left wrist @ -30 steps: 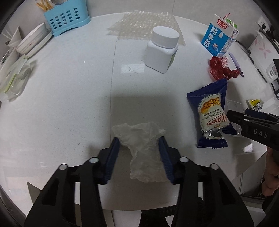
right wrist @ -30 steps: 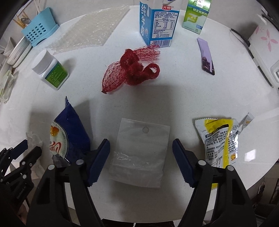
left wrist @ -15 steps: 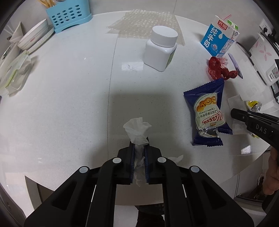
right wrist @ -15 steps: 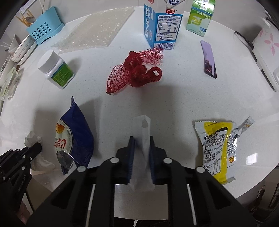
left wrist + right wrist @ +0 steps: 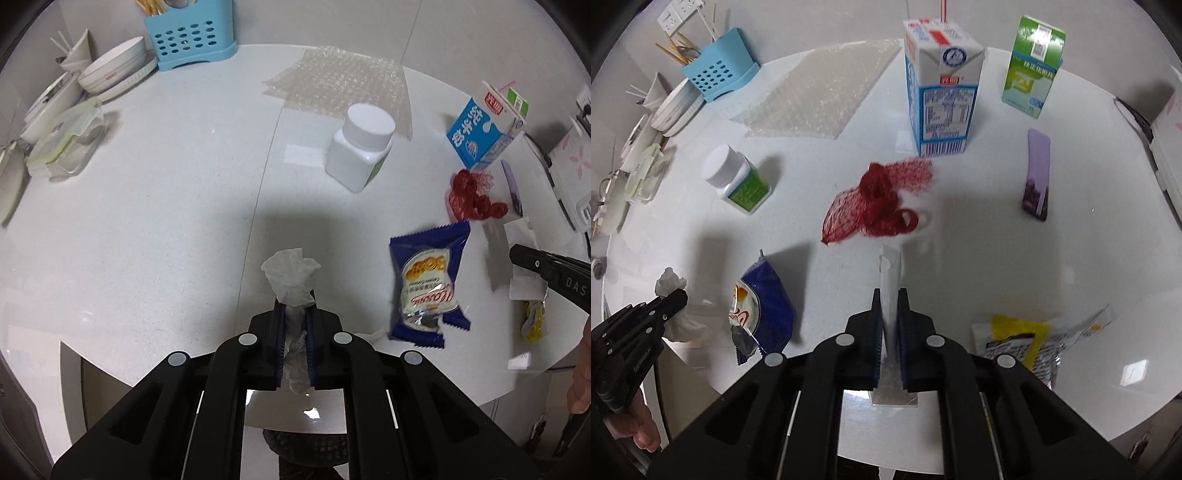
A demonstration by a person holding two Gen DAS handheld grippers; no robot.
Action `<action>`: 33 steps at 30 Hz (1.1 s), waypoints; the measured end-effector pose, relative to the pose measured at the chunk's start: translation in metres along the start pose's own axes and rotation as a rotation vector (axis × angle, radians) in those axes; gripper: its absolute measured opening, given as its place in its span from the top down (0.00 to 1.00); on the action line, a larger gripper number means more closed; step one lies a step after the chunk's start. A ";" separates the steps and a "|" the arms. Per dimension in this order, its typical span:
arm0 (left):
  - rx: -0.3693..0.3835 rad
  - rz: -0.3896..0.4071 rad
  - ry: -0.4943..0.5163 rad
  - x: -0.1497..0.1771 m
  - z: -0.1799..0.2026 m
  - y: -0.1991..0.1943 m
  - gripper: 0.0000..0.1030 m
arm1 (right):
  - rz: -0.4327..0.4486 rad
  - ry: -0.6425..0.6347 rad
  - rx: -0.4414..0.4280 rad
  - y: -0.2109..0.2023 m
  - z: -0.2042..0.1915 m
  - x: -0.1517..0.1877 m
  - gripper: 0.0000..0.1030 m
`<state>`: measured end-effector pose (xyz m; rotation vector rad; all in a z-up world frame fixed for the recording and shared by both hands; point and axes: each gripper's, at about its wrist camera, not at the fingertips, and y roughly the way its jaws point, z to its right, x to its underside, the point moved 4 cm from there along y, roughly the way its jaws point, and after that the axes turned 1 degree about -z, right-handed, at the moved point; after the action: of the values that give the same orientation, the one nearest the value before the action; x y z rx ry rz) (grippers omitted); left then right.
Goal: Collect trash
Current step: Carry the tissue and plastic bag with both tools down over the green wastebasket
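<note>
Over white table (image 5: 147, 221): left gripper (image 5: 295, 314) clamping crumpled tissue (image 5: 290, 275), right gripper (image 5: 889, 310) pinching clear bag (image 5: 891, 273), both hanging beside blue wrapper (image 5: 428, 284).

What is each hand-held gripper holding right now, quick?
Left hand-held gripper: closed on a crumpled white tissue.
Right hand-held gripper: closed on a clear plastic bag.

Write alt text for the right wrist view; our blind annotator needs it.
The right tongs pinch a clear bag above a white table. Beyond lie a red net, milk carton, green box, bottle and wrappers; at left, the left tongs hold a tissue.
</note>
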<state>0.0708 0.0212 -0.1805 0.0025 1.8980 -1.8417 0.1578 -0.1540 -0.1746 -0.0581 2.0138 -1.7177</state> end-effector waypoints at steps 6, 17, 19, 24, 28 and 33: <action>0.020 0.057 0.045 -0.006 0.012 -0.030 0.92 | 0.075 0.026 -0.006 -0.036 0.012 0.001 0.94; 0.089 0.106 0.152 0.029 0.010 -0.070 0.92 | 0.205 0.089 0.019 -0.091 -0.008 0.043 0.94; 0.099 0.113 0.171 0.038 0.010 -0.075 0.92 | 0.223 0.091 0.014 -0.100 -0.014 0.053 0.94; 0.127 0.120 0.193 0.059 0.006 -0.088 0.92 | 0.261 0.100 0.014 -0.115 -0.029 0.077 0.94; 0.147 0.127 0.208 0.077 0.003 -0.098 0.92 | 0.280 0.102 0.014 -0.125 -0.040 0.097 0.94; 0.164 0.129 0.212 0.099 -0.003 -0.106 0.92 | 0.292 0.098 0.005 -0.130 -0.051 0.123 0.94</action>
<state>-0.0521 -0.0180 -0.1154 0.3806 1.8288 -1.9661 -0.0061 -0.1760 -0.0889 0.3125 1.9733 -1.5650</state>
